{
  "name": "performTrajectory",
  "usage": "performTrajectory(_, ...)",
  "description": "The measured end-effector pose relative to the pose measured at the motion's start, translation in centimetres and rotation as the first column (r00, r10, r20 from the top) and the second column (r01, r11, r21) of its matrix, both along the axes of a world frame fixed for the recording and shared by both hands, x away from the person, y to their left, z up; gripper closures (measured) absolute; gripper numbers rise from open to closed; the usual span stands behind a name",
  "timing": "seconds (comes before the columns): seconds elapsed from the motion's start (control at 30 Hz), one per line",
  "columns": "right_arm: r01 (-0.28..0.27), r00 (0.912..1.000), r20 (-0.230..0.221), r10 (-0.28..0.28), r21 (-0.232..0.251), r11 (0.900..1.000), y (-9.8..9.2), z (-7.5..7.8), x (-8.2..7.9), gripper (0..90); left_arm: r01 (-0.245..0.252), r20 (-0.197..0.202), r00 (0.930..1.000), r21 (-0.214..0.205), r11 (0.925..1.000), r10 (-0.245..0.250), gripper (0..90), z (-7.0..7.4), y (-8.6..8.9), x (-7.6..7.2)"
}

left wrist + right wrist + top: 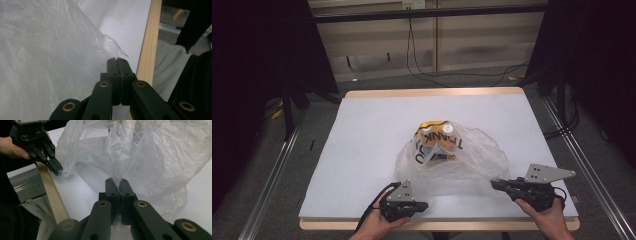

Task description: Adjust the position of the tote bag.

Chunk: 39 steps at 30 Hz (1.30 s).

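Note:
A clear plastic bag (462, 162) lies on the white table (377, 130) with a yellow and orange printed package (438, 139) inside it. My left gripper (424, 204) sits at the bag's near left corner, shut on a thin edge of the bag (110, 45). My right gripper (495, 184) is at the bag's near right corner, shut on a gathered fold of the bag (117, 167). In the right gripper view the left gripper (57, 171) pinches the bag's far edge, held by a hand (11, 146).
The table's wooden front edge (148, 47) runs close beside both grippers. Black stands (287, 100) and cables (427, 70) lie on the floor beyond the table. Metal rails (272, 175) flank the table on both sides.

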State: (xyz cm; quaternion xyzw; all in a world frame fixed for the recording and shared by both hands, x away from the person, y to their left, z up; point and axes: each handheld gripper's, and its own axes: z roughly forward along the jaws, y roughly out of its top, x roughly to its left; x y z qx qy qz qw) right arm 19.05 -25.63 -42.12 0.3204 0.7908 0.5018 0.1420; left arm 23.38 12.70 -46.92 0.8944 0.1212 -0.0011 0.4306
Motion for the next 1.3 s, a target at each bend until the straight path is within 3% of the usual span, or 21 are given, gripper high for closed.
performTrajectory(0.1,0.0,1.0,0.005,0.0,0.011,0.9999,-0.2,0.4,-0.1,88.2,-0.02,0.013,0.9997,-0.076,0.997,0.021,89.7,1.2,0.7,-0.1)
performTrajectory(0.2,-0.001,0.9999,0.014,0.001,0.024,0.9997,-0.5,0.8,-0.2,88.3,-0.02,0.041,0.9989,-0.121,0.9924,0.025,89.7,2.3,1.4,-0.3)
performTrajectory(0.27,0.003,0.9998,0.02,-0.004,0.034,0.9994,-0.7,1.0,-0.2,88.4,-0.022,0.033,0.9991,-0.154,0.9879,0.028,89.7,2.8,1.6,-0.6)
performTrajectory(0.53,0.005,0.9986,0.053,-0.008,0.064,0.998,-1.4,2.2,-0.2,88.6,-0.015,0.082,0.996,-0.227,0.9739,0.035,89.7,5.4,2.7,-0.9)
performTrajectory(0.67,-0.001,0.997,0.077,-0.006,0.08,0.9968,-1.3,3.5,0.5,88.7,-0.007,0.121,0.9918,-0.264,0.9644,0.04,89.6,7.4,2.8,-1.0)
performTrajectory(0.8,-0.015,0.9936,0.113,0.005,0.087,0.9961,-0.9,5.1,1.5,88.7,0.0,0.142,0.9886,-0.329,0.9444,0.05,89.7,9.3,3.0,-0.7)
performTrajectory(1.0,-0.039,0.9841,0.177,0.014,0.134,0.9902,-0.5,7.3,2.8,88.8,-0.005,0.178,0.981,-0.374,0.9274,0.077,89.7,11.5,3.8,0.3)
performTrajectory(1.07,-0.047,0.9819,0.189,0.019,0.149,0.9878,-0.4,7.8,3.1,88.8,-0.005,0.187,0.9784,-0.405,0.9144,0.089,89.7,12.2,4.4,0.7)
performTrajectory(1.13,-0.051,0.9792,0.202,0.018,0.159,0.9859,-0.3,8.3,3.4,88.8,-0.029,0.202,0.9714,-0.425,0.9047,0.125,89.7,13.2,5.0,0.9)
performTrajectory(1.17,-0.056,0.9781,0.207,0.021,0.167,0.9844,-0.3,8.6,3.5,88.8,-0.039,0.208,0.9681,-0.423,0.9055,0.139,89.7,13.7,5.3,1.0)
performTrajectory(1.2,-0.058,0.9768,0.213,0.021,0.171,0.9836,-0.2,8.8,3.7,88.8,-0.05,0.22,0.9622,-0.437,0.8982,0.16,89.7,14.2,5.6,1.1)
performTrajectory(1.23,-0.063,0.9742,0.225,0.022,0.177,0.9822,-0.2,9.2,3.9,88.8,-0.048,0.222,0.9615,-0.443,0.895,0.162,89.8,14.6,5.8,1.2)
performTrajectory(1.27,-0.064,0.9733,0.229,0.02,0.184,0.9808,-0.2,9.4,4.0,88.8,-0.056,0.222,0.9591,-0.46,0.8862,0.176,89.8,15.0,6.0,1.2)
performTrajectory(1.3,-0.066,0.9718,0.235,0.019,0.192,0.9792,-0.2,9.8,4.2,88.8,-0.056,0.234,0.9548,-0.462,0.8853,0.183,89.8,15.4,6.2,1.3)
